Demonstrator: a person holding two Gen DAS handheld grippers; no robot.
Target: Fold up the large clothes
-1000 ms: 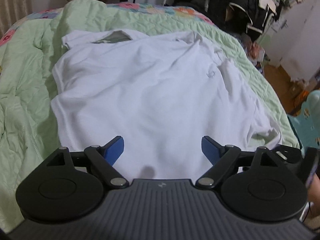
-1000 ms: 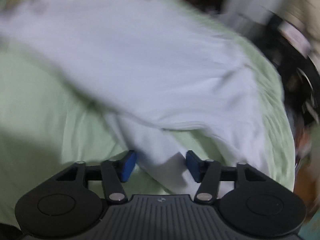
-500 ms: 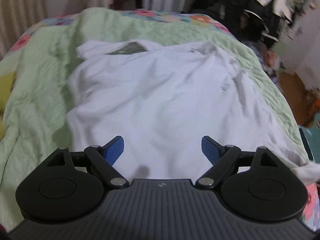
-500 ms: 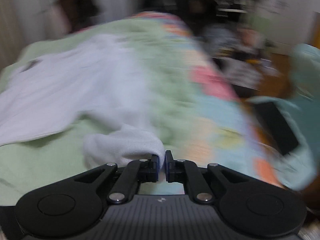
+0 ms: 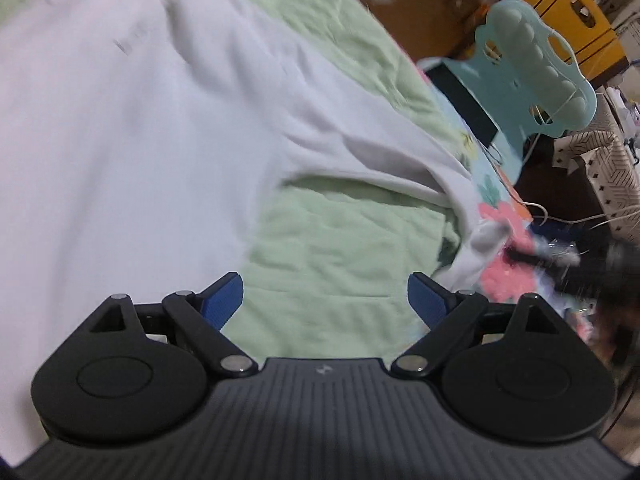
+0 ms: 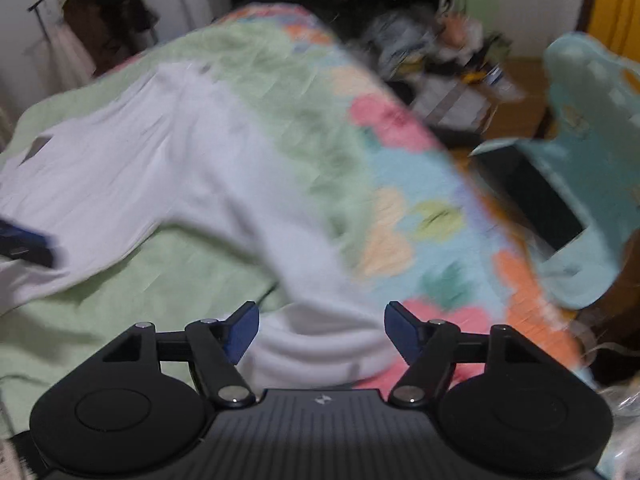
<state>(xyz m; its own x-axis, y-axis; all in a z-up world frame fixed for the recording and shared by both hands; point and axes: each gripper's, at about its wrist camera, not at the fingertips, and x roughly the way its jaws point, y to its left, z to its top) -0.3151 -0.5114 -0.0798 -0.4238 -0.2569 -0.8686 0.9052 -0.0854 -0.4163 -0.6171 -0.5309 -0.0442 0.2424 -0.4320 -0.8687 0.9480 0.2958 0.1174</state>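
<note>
A large white long-sleeved top [image 5: 120,140] lies spread on a green quilted bed cover [image 5: 328,252]. Its right sleeve [image 5: 400,160] runs out toward the bed's right edge. My left gripper [image 5: 325,300] is open and empty, just above the cover beside the top's body. My right gripper [image 6: 322,322] is open, with the sleeve's cuff end [image 6: 320,340] lying between its fingers, not gripped. The top's body [image 6: 120,160] stretches away to the far left in the right wrist view. The left gripper's blue finger [image 6: 24,242] shows at that view's left edge. Both views are motion-blurred.
A floral quilt border [image 6: 420,208] runs along the bed's right edge. A mint plastic child's chair [image 5: 532,72] stands beside the bed, with a yellow crate [image 5: 580,20] behind it. Clothes hang on a rack [image 6: 100,20] at the back. Clutter covers the floor [image 6: 440,60].
My right gripper has opened and let go of the sleeve cuff it held half a second ago. My left gripper has swung right toward the sleeve and bed edge, still open.
</note>
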